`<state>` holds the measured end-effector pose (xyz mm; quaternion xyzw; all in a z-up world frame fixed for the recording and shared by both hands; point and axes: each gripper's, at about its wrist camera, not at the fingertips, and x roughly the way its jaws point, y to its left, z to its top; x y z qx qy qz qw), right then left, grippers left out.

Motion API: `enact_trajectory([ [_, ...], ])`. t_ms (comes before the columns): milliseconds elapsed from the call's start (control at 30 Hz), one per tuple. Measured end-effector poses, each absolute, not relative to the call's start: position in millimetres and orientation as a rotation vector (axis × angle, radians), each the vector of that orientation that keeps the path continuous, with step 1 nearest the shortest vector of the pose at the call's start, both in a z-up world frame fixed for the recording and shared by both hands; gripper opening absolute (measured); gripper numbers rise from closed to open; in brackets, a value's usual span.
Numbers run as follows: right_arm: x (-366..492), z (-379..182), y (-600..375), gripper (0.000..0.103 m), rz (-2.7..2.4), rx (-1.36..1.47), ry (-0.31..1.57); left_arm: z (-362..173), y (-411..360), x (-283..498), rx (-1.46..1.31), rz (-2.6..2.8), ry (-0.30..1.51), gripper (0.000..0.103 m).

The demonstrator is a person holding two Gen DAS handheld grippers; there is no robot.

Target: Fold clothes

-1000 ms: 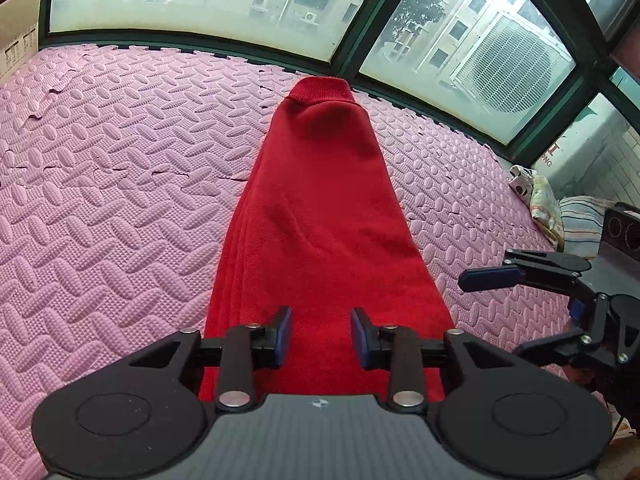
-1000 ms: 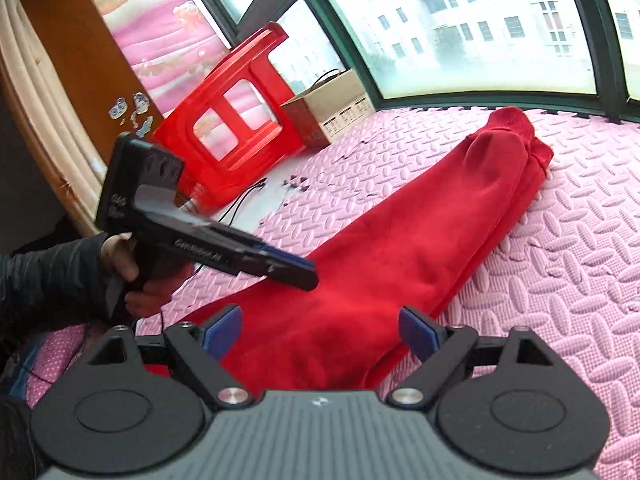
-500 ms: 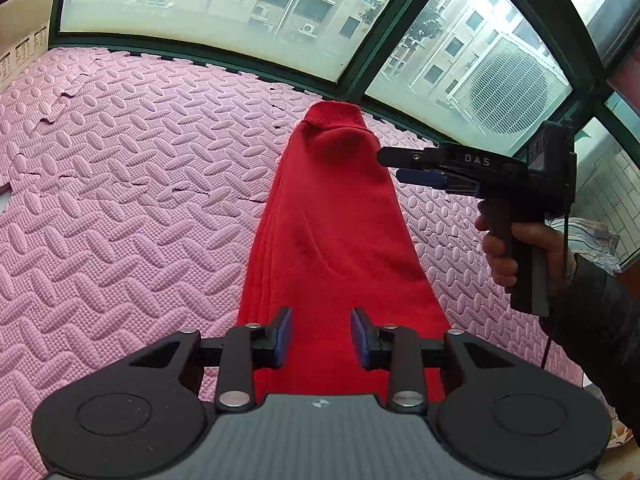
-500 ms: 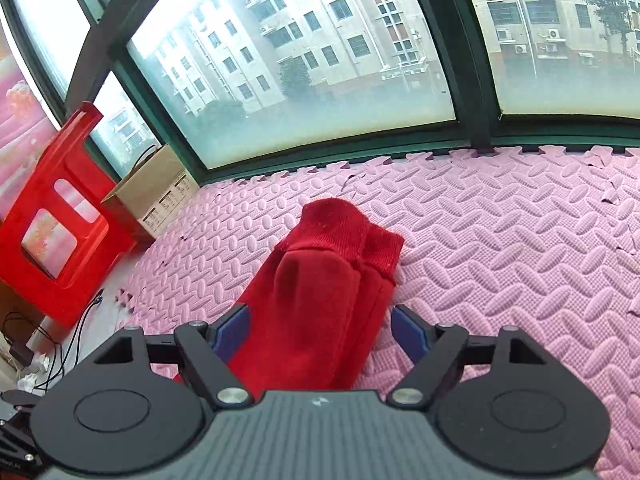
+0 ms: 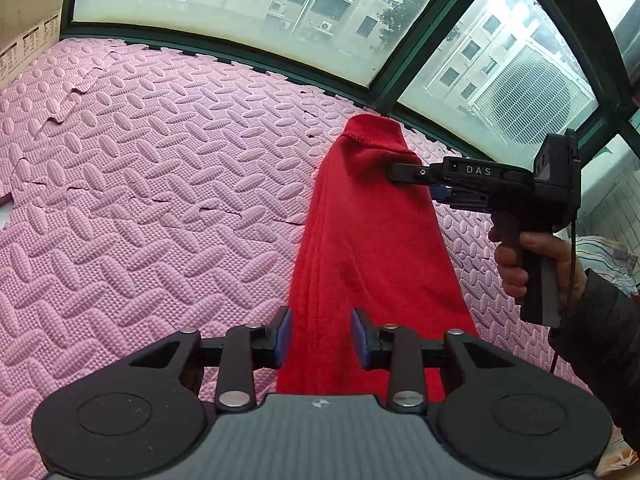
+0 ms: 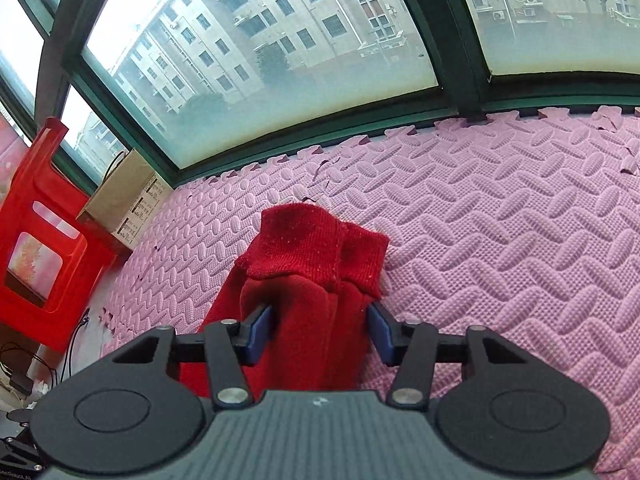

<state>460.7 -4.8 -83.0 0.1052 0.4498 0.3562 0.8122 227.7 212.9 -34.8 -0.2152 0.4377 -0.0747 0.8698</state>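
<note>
A red knitted garment (image 5: 372,248) lies folded lengthwise in a long strip on the pink foam mat (image 5: 160,200). My left gripper (image 5: 321,336) is open and hovers over the strip's near end, jaws either side of it. My right gripper (image 6: 321,330) is open, its jaws straddling the strip just behind the ribbed cuffs (image 6: 312,244) at the far end. In the left wrist view the right gripper (image 5: 404,174) reaches in from the right over the cuff end (image 5: 374,134), held by a hand.
Green-framed windows (image 5: 248,12) border the mat. A cardboard box (image 6: 124,196) and a red plastic stool (image 6: 40,248) stand at the mat's left edge, with cables (image 6: 24,360) on the floor. Striped fabric (image 5: 612,256) lies at the right.
My right gripper has travelled from the near end of the strip to the cuff end and come down over it. My left gripper has stayed open over the near end.
</note>
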Motion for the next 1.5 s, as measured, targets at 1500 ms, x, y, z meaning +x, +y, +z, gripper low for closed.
enact_trajectory([
  [1500,443,-68,-4,0.016,0.847,0.293,0.864,-47,174,237,-0.551,-0.451,0.977,0.039],
])
